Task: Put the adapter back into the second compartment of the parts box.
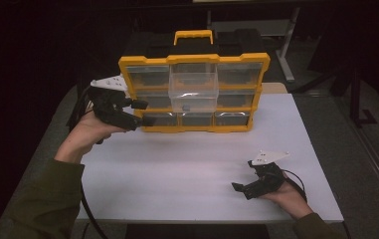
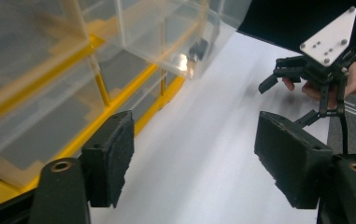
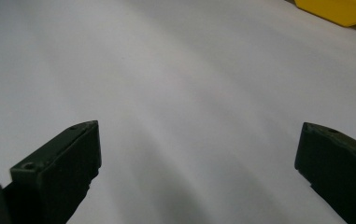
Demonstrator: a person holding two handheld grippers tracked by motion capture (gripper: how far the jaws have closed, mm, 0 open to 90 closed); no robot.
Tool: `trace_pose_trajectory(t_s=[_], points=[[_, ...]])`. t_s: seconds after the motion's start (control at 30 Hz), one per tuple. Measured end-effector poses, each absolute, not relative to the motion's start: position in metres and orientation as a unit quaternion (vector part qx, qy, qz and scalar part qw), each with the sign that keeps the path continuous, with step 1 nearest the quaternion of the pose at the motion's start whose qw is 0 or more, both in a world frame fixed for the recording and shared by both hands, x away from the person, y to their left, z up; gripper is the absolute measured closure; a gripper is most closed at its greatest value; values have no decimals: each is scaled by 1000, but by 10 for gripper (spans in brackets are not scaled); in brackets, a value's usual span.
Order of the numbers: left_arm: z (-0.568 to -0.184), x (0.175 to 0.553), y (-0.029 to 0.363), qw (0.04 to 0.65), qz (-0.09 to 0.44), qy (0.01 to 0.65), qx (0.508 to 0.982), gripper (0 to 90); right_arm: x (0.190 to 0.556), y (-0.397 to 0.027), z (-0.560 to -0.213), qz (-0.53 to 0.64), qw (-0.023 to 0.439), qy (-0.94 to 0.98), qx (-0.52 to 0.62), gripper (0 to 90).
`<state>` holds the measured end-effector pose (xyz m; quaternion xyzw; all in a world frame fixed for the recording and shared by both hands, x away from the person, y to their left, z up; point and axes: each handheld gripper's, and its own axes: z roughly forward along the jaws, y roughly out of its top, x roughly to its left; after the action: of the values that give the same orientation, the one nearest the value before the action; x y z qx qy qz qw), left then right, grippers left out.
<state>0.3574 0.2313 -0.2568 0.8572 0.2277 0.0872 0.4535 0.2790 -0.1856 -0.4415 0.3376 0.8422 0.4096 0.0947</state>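
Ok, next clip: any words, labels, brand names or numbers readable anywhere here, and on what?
None can be read.
Yellow drawer cabinet: no legible lettering on its frame or handle.
Pulled-out clear drawer: no label; it holds a small dark thing too blurred to tell.
Grey plate on the right gripper: holes and screws, no text.
White table: unmarked.

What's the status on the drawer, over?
Left gripper open beside organizer. Right gripper open, low over table. Middle clear drawer pulled out. Nothing blocking.
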Motion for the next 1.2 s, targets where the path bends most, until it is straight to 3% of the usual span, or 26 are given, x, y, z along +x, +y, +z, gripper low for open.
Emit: trace_pose_trajectory(t_s=[0.87,1.2], points=[[-358,324,244,466,113,255,840,11,279,-184,-442,408,94,843,337,1],[-397,315,250,471,112,267,833,0,279,-185,-443,407,95,844,336,1]])
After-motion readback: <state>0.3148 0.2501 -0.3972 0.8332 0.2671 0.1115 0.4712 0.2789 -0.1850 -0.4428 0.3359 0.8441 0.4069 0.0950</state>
